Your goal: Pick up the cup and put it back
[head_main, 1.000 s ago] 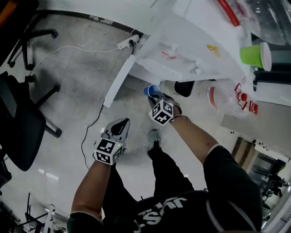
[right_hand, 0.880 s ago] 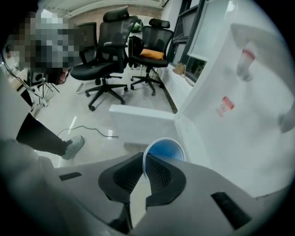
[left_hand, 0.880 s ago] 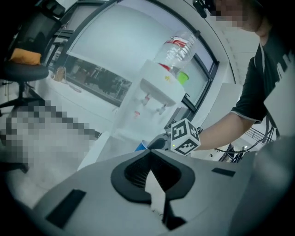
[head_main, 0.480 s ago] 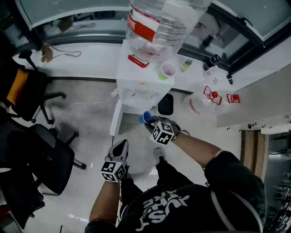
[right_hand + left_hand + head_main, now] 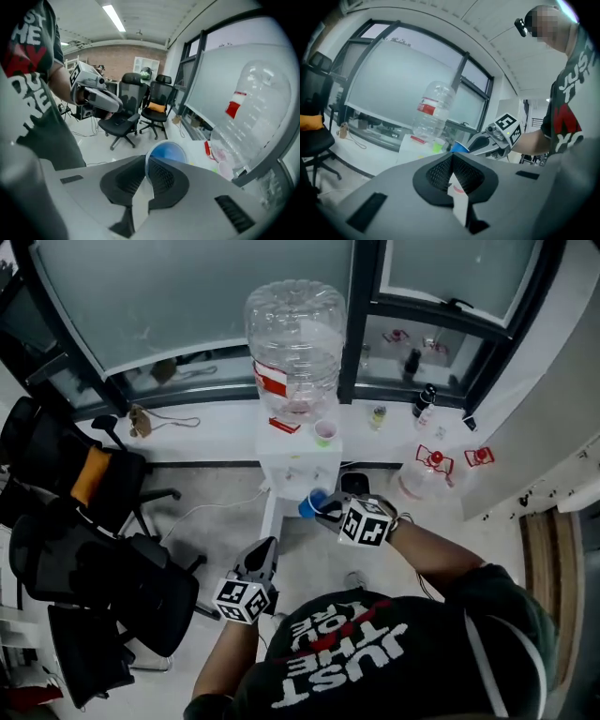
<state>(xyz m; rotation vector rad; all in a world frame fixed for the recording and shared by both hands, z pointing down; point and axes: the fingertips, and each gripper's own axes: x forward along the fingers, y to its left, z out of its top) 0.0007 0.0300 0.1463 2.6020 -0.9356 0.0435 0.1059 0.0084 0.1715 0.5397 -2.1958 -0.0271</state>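
Note:
A blue cup point(image 5: 312, 505) is off the ground in front of the white water dispenser point(image 5: 298, 463). My right gripper point(image 5: 328, 510) is shut on the cup's rim; in the right gripper view the cup point(image 5: 166, 154) stands out past the pinching jaws with its mouth towards the camera. My left gripper point(image 5: 264, 554) hangs lower and to the left, shut with nothing in it. From the left gripper view I see the blue cup point(image 5: 460, 147) held beside the dispenser's big clear bottle point(image 5: 433, 110).
A large clear bottle point(image 5: 295, 343) tops the dispenser, and a green cup point(image 5: 325, 433) stands on the dispenser's top. Black office chairs point(image 5: 103, 559) crowd the left. A spare water bottle point(image 5: 422, 479) lies on the floor to the right, below the window ledge point(image 5: 197, 432).
The head view has swung upward, bringing the whole dispenser and window into sight. The right gripper has kept the blue cup in front of the dispenser, and the left gripper has stayed low and shut.

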